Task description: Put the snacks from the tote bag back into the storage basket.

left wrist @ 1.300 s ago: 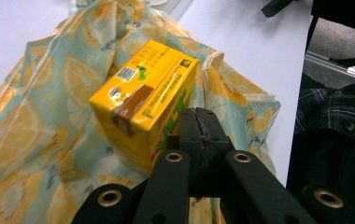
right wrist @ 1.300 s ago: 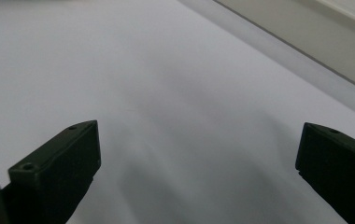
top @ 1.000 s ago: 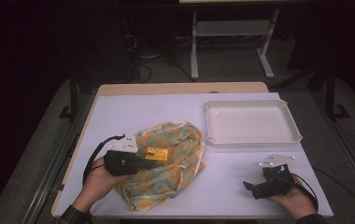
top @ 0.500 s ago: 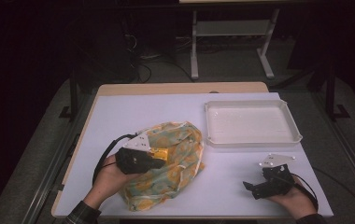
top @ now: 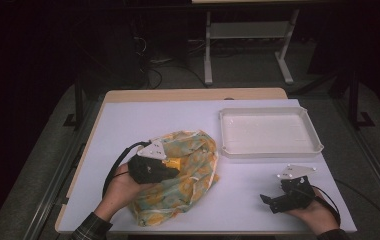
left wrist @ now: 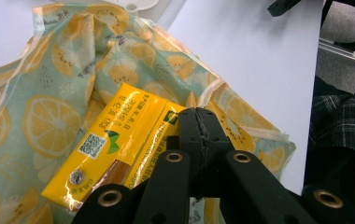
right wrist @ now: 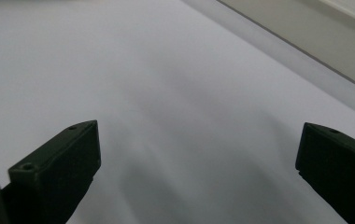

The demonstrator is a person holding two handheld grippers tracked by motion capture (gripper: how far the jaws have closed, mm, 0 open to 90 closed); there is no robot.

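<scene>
Left gripper (left wrist: 199, 128): jaws pressed together, tips over the near edge of the yellow pack (left wrist: 119, 144); whether they pinch the pack's wrapper or just meet above it I cannot tell for sure, though it looks like a grip on that edge
Pack: small yellow packet with a code square and a brown strip, lying on top of the lemon-print bag (left wrist: 49, 93), at the bag's left-middle in the high view (top: 174, 164)
Bag: crumpled and flat on the white table (top: 128, 125), left of centre, its right edge near the tray (top: 318, 147) but not touching it
Tray: white, shallow, nothing in it, at the far right of the table
Right gripper (right wrist: 196, 154): jaws spread wide, nothing between them, resting low over bare table at the near right (top: 283, 197), well apart from the bag
Step in hand: judged as taking the pack off the bag with the left hand
Next move: likely a lift of the pack clear of the fabric and a carry toward the tray; it calls for a firm hold on the slick wrapper, and the bag may drag along if a fold is caught in the jaws
</scene>
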